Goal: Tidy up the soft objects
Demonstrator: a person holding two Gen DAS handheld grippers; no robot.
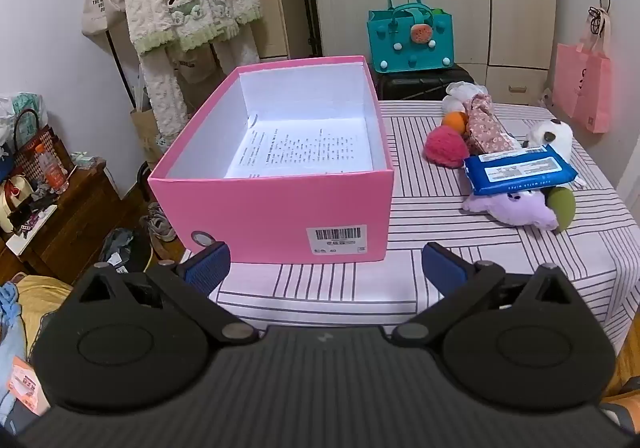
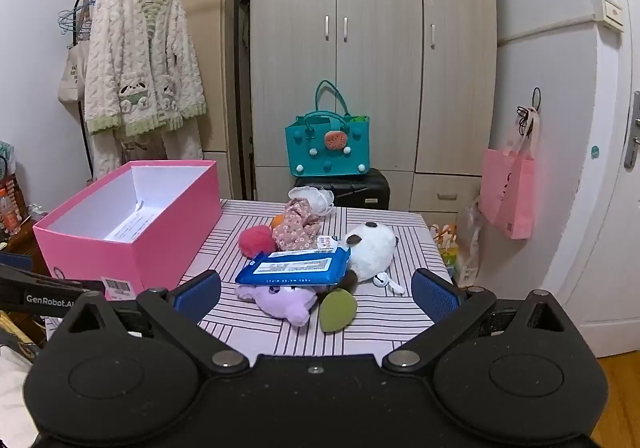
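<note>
On striped bench (image 2: 380, 324): pink box (image 1: 280, 207) at left, open-topped, holding only a printed sheet (image 1: 304, 151). Pile of soft objects to its right, apart from the box.

Left gripper (image 1: 324, 268): jaws wide, nothing between them, pointed at the box's near end wall, just short of it. Right gripper (image 2: 316, 296): jaws wide, nothing held, aimed straight at the pile.

Key relation: pile lies dead ahead of right gripper and off to the right of left gripper, so right hand clearly nearer. Nearest pieces: purple plush (image 2: 284, 300) and green pad (image 2: 338, 310), both partly between the right fingers' line of sight. Blue wipes pack (image 2: 296, 268) on top of purple plush, long axis running left-right across the gripper's approach, so probably needs a grab across its short width or a wrist turn. Box long axis running away from the left gripper.

Count, as far as visible:
- 1 pink box
- 1 blue wipes pack
- 1 purple plush
- 1 white plush (image 2: 372, 248)
- 1 pink pom ball (image 2: 256, 240)
- 1 orange ball (image 1: 454, 121), mostly hidden
- 1 floral fabric piece (image 2: 298, 228)
- 1 white fabric piece (image 2: 312, 195) at the back
- 1 green pad
- 1 small white earbud-like item (image 2: 382, 280), hard to identify

Nothing sorted into the box yet.
</note>
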